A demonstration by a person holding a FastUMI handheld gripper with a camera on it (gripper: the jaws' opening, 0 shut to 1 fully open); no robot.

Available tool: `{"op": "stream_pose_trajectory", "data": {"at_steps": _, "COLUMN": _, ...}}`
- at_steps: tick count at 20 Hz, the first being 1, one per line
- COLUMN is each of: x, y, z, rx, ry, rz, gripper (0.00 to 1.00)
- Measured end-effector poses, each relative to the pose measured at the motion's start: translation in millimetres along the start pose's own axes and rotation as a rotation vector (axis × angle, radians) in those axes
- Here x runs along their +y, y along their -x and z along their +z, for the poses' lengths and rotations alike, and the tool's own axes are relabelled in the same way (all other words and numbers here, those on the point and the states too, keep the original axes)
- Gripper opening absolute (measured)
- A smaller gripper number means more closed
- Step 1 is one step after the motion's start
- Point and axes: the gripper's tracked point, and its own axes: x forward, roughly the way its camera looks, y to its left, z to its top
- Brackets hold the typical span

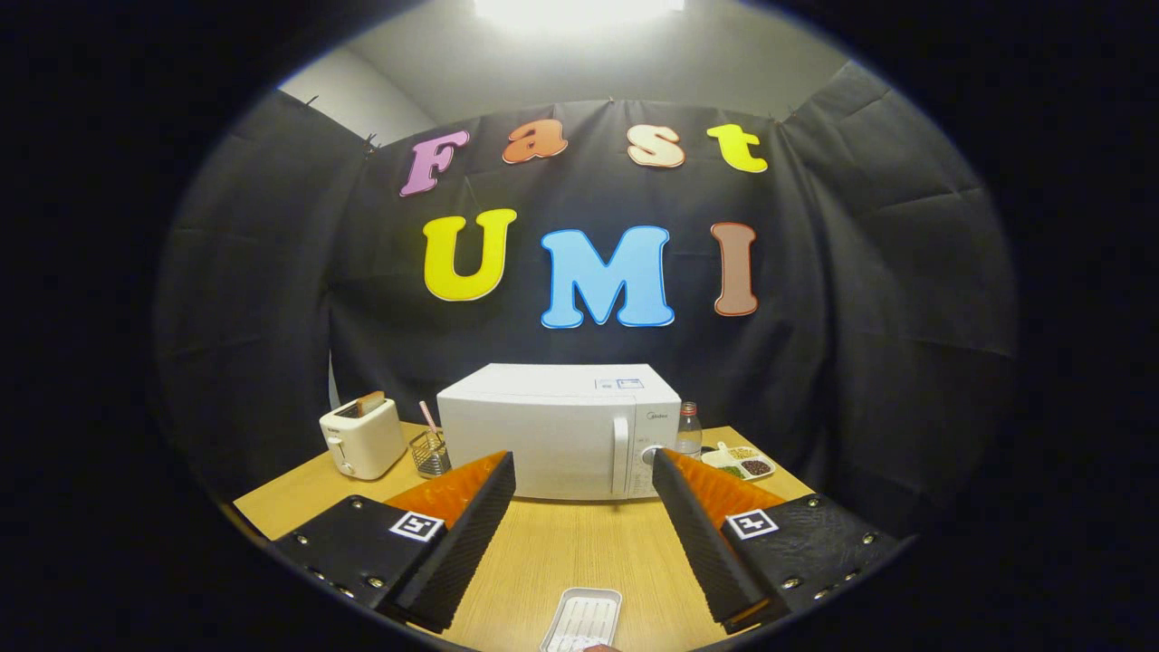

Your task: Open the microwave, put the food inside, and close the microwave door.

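While shut, microwave (559, 433) — white, boxy.

1. The microwave (559, 433) is white all over, with a white door handle and a pale control panel.
2. The toaster (363, 438) is cream-white, and the slice standing in its slot is tan-brown.
3. The tabletop (570, 552) is light yellow-brown wood with a fine straight grain.
4. The tray (582, 619) between the fingers of the tool (584, 507), whose fingers stand wide apart, is white with ribbed lines.
5. The wire basket (432, 452) is grey metal mesh, holding a pink stick.
6. The divided dish (742, 463) is white, with yellow, green and dark brown contents.
7. The bottle (689, 431) is clear with a red cap.
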Motion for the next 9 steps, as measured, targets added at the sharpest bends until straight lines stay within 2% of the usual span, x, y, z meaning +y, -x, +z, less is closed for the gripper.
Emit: {"op": "stream_pose_trajectory", "data": {"at_steps": 9, "x": -15, "y": -1, "z": 32, "rx": -0.070, "ry": -0.067, "rz": -0.009, "gripper": 0.98}}
